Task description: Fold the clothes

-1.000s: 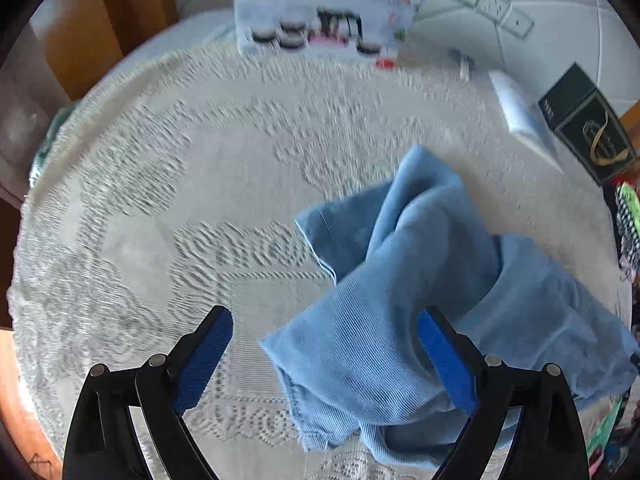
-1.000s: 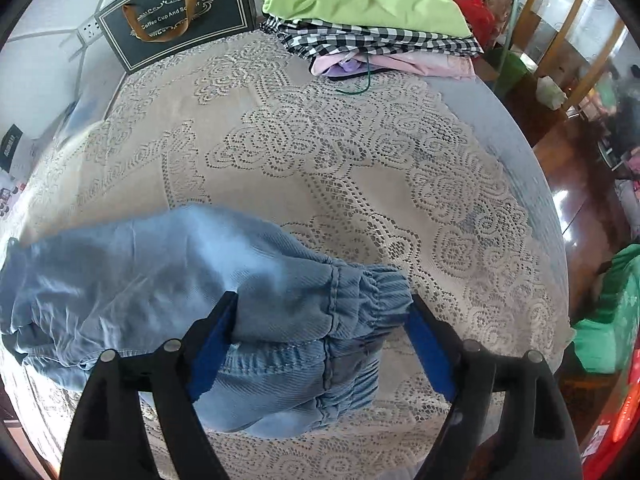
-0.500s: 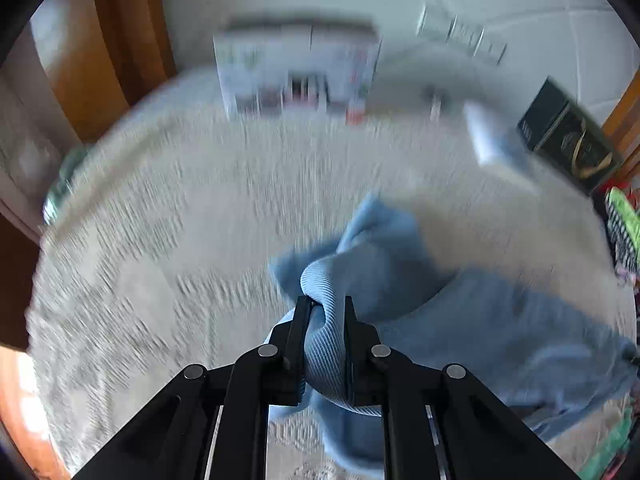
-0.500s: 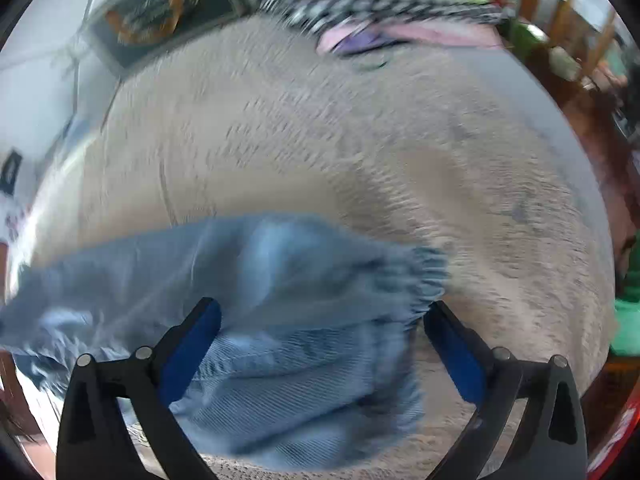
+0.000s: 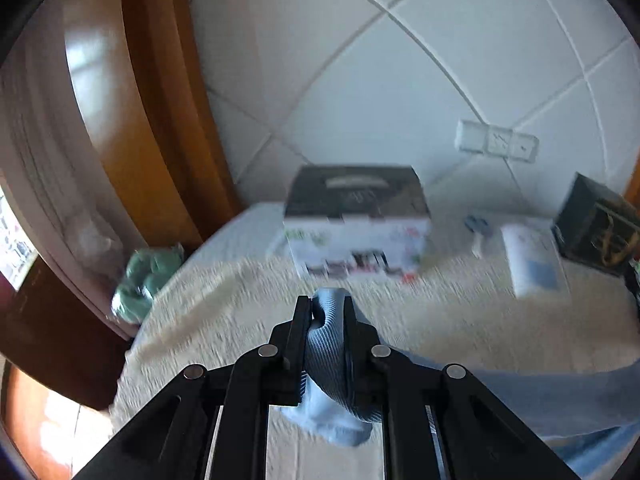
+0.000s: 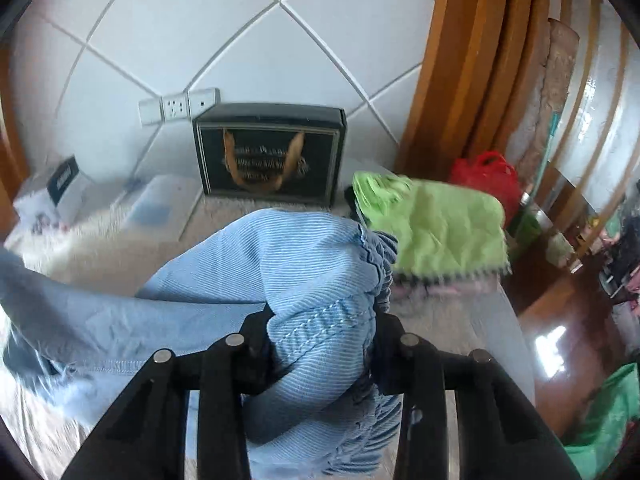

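Both tongs clamp the blue garment (image 6: 304, 256) off the lace-covered table (image 5: 460, 320), left gripper (image 5: 328, 308) nearly shut on a thin fold, right gripper (image 6: 322, 320) (jaws just closing) on the bunched elastic cuff, which could slip free if pulled taut.

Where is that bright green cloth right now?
In the right wrist view the green cloth lies on top of a stack of folded clothes at the table's far right, just right of the black gift box by the tiled wall.
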Available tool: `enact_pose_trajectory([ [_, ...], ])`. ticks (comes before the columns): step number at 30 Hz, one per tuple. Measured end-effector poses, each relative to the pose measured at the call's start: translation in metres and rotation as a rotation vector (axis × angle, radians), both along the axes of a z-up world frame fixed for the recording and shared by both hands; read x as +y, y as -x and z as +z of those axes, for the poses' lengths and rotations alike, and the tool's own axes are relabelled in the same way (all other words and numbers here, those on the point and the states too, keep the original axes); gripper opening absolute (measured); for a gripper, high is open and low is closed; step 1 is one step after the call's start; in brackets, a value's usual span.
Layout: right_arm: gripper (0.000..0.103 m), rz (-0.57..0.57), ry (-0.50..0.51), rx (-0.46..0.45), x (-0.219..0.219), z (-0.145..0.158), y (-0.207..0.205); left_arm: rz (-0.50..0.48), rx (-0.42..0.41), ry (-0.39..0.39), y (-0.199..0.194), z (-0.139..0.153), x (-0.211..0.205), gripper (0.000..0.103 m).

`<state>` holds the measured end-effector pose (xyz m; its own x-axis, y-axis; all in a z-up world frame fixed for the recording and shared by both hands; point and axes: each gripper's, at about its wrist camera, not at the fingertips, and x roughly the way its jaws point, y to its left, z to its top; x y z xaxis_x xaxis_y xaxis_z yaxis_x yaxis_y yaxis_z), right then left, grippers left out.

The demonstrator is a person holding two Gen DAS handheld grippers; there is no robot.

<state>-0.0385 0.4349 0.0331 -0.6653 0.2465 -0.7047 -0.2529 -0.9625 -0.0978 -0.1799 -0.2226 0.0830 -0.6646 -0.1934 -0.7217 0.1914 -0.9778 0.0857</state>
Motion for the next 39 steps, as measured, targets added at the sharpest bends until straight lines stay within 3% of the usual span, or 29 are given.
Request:
enact_pose_trajectory([
  [2, 0.047, 0.007, 0.05, -0.024, 0.001, -0.013, 0.023, 0.019, -0.056, -0.042, 0.024, -0.013, -0.007, 0.015],
  [3, 0.062, 0.009, 0.072, -0.044, 0.0, -0.022, 0.034, 0.023, -0.083, -0.058, 0.03, -0.021, -0.01, 0.024],
  [5, 0.085, 0.014, 0.08, -0.067, -0.005, -0.033, 0.04, 0.023, -0.138, -0.079, 0.03, -0.04, -0.013, 0.067],
  [6, 0.089, 0.018, 0.079, -0.069, -0.007, -0.036, 0.038, 0.016, -0.158, -0.08, 0.025, -0.05, -0.014, 0.102],
  [7, 0.091, 0.021, 0.077, -0.07, -0.009, -0.039, 0.034, 0.009, -0.168, -0.075, 0.016, -0.058, -0.015, 0.103],
  [12, 0.093, -0.002, 0.111, -0.119, -0.001, -0.06, 0.005, -0.049, -0.251, -0.152, -0.039, -0.1, -0.014, 0.103],
  [18, 0.093, -0.079, 0.17, -0.203, 0.024, -0.096, -0.033, -0.099, -0.327, -0.182, -0.1, -0.153, 0.012, 0.103],
  [27, 0.093, -0.129, 0.247, -0.247, 0.048, -0.128, -0.063, -0.105, -0.374, -0.247, -0.137, -0.204, 0.047, 0.102],
  [29, 0.099, -0.127, 0.249, -0.256, 0.049, -0.137, -0.06, -0.095, -0.382, -0.298, -0.136, -0.213, 0.054, 0.088],
  [30, 0.103, -0.125, 0.252, -0.256, 0.05, -0.142, -0.056, -0.075, -0.379, -0.324, -0.135, -0.215, 0.057, 0.055],
  [33, 0.103, -0.131, 0.274, -0.254, 0.05, -0.158, -0.036, -0.018, -0.366, -0.397, -0.128, -0.216, 0.065, 0.031],
  [35, 0.103, -0.138, 0.301, -0.26, 0.048, -0.17, -0.019, -0.005, -0.342, -0.406, -0.127, -0.207, 0.069, 0.025],
  [36, 0.091, -0.136, 0.312, -0.266, 0.045, -0.175, -0.011, -0.008, -0.32, -0.392, -0.127, -0.198, 0.07, 0.023],
  [37, 0.066, -0.13, 0.289, -0.277, 0.039, -0.177, -0.005, -0.011, -0.297, -0.379, -0.128, -0.189, 0.071, 0.023],
  [38, 0.015, -0.126, 0.23, -0.291, 0.03, -0.175, 0.001, -0.01, -0.271, -0.365, -0.13, -0.178, 0.07, 0.022],
  [39, 0.012, -0.116, 0.182, -0.295, 0.021, -0.171, 0.005, -0.005, -0.237, -0.349, -0.133, -0.163, 0.066, 0.022],
])
